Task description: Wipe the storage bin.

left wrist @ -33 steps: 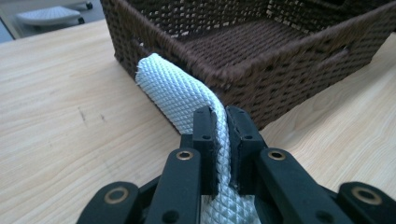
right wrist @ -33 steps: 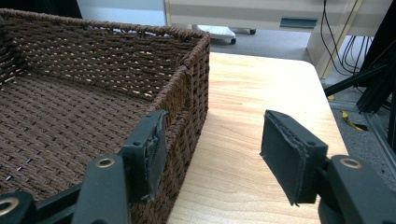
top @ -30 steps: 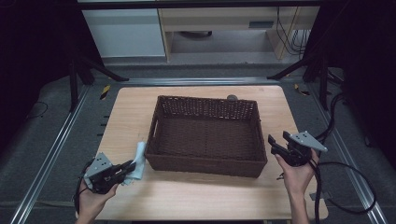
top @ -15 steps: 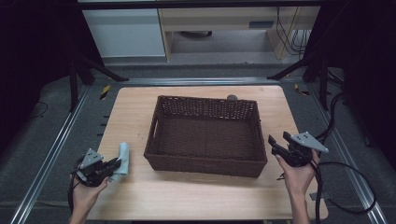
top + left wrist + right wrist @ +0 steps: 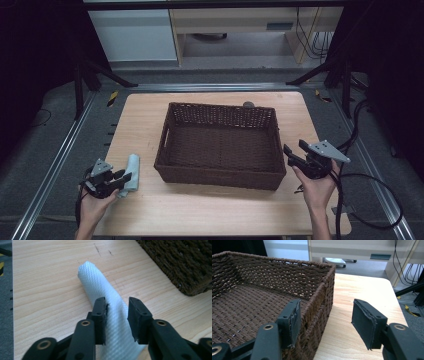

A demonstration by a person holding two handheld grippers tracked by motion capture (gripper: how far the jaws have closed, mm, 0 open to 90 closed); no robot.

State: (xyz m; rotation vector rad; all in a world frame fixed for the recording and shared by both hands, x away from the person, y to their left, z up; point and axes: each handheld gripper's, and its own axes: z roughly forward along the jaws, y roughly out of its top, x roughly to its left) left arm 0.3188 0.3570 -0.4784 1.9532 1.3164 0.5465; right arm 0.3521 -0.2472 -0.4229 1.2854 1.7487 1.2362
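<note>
Step in hand, as I judge it: setting down the rolled cloth (image 5: 105,302) on the table (image 5: 210,215), outside the basket (image 5: 220,145). The roll lies flat on the wood at about 8 o'clock from the basket, near its left wall but apart from it, long axis running roughly 12 to 6.

My left gripper (image 5: 121,177) has just been opening. In the left gripper view the jaws stand about halfway apart with the cloth between them. The left pad sits at the cloth's edge, the right pad shows a sliver of daylight. I read that as released, not clamped. The cloth rests on the table by its own weight.

My right gripper (image 5: 325,323) is parted fairly wide and holds nothing. In the right gripper view one jaw hangs inside the basket's right wall, the other outside it, straddling the rim without a visible squeeze.

Pose: left forearm comes in from 6 o'clock, gripper low and near level, pointing toward 2 o'clock. Right hand is at the basket's 4 o'clock corner, gripper pointing toward 10 o'clock, grey plate up.

Next move, my guess: back the left jaws straight off along the roll without dragging it, opening a touch more first so the left pad does not snag the weave.
</note>
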